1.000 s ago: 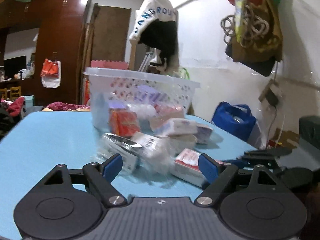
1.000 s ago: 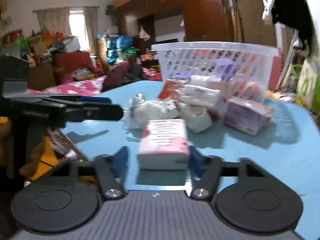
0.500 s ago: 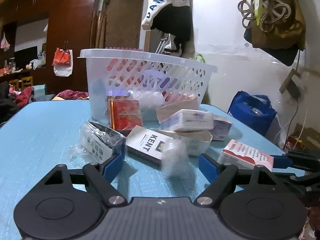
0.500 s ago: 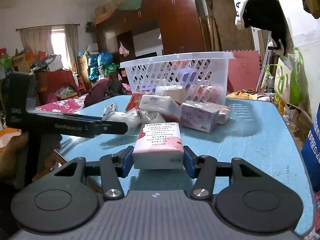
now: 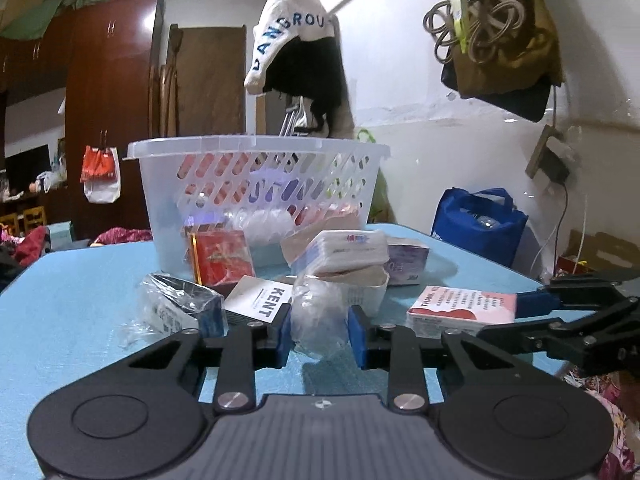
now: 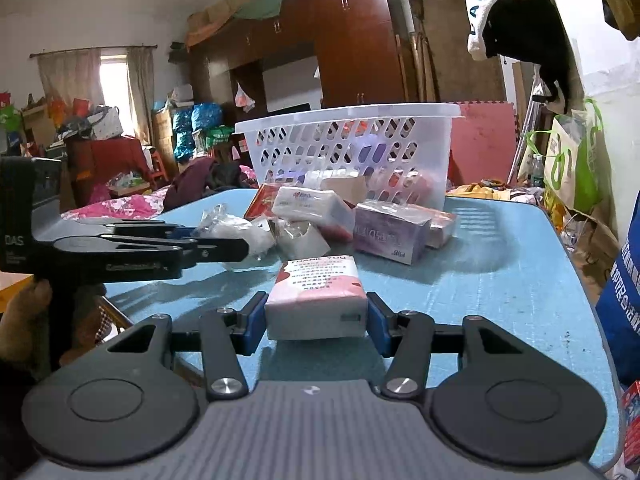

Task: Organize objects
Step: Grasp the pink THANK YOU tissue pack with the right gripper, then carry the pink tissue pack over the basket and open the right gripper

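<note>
A white plastic basket point(image 5: 256, 184) stands at the back of the blue table point(image 5: 80, 300), also in the right wrist view point(image 6: 352, 152). Several packets lie in front of it. My left gripper point(image 5: 319, 330) is shut on a clear plastic-wrapped white bundle point(image 5: 318, 316). My right gripper point(image 6: 316, 322) is shut on a pink and white tissue pack point(image 6: 318, 292), which also shows in the left wrist view point(image 5: 460, 308). The left gripper appears at the left of the right wrist view point(image 6: 224, 246).
A white KENT box point(image 5: 260, 300), a red box point(image 5: 222, 256), a wrapped blue box point(image 5: 180, 308), a white tissue pack point(image 5: 340, 252) and a purple pack point(image 6: 390, 232) lie near the basket. A blue bag point(image 5: 478, 224) stands beyond the table's right edge.
My left gripper has moved forward and closed on the plastic-wrapped bundle. My right gripper has closed on the pink and white tissue pack and still holds it.
</note>
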